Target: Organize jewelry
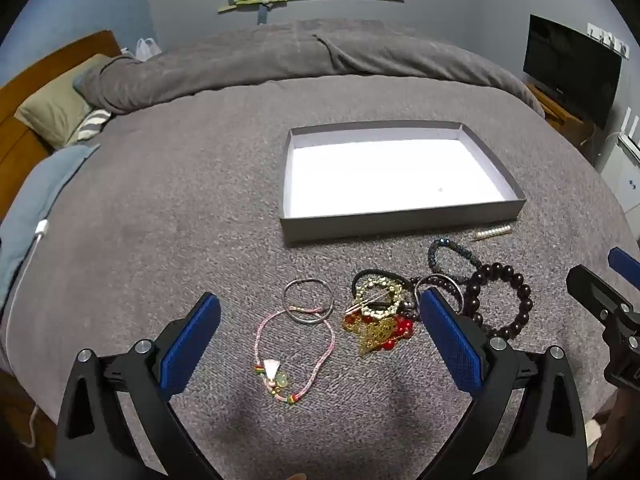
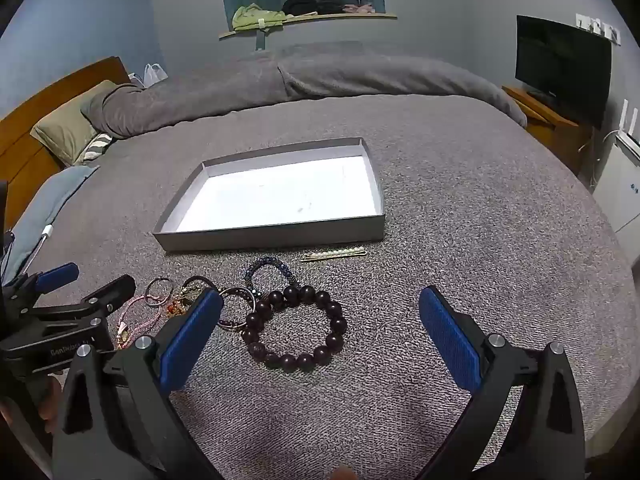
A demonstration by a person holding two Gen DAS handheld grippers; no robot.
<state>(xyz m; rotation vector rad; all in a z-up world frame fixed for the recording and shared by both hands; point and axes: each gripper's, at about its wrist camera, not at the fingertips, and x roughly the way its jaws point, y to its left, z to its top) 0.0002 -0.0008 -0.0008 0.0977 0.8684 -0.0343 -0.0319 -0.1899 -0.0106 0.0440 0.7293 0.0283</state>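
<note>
A shallow grey box [image 1: 400, 225] with a white, empty floor lies on the bed; it also shows in the right wrist view [image 2: 272, 236]. In front of it lies loose jewelry: a pink cord bracelet [image 1: 296, 354], a thin grey ring bangle [image 1: 308, 300], a gold and red pile [image 1: 378, 320], a dark wooden bead bracelet [image 1: 500, 300] [image 2: 294, 328], a blue bead bracelet [image 2: 270, 274] and a pearl hair clip [image 2: 334, 255]. My left gripper [image 1: 320, 312] is open above the pink bracelet. My right gripper [image 2: 320, 308] is open above the dark bead bracelet.
The grey bedspread [image 1: 180, 220] covers the bed. Pillows [image 1: 56, 112] and a wooden headboard are at the left. A TV [image 2: 560, 68] on a wooden stand is at the right. A white cable [image 1: 38, 236] lies at the left edge.
</note>
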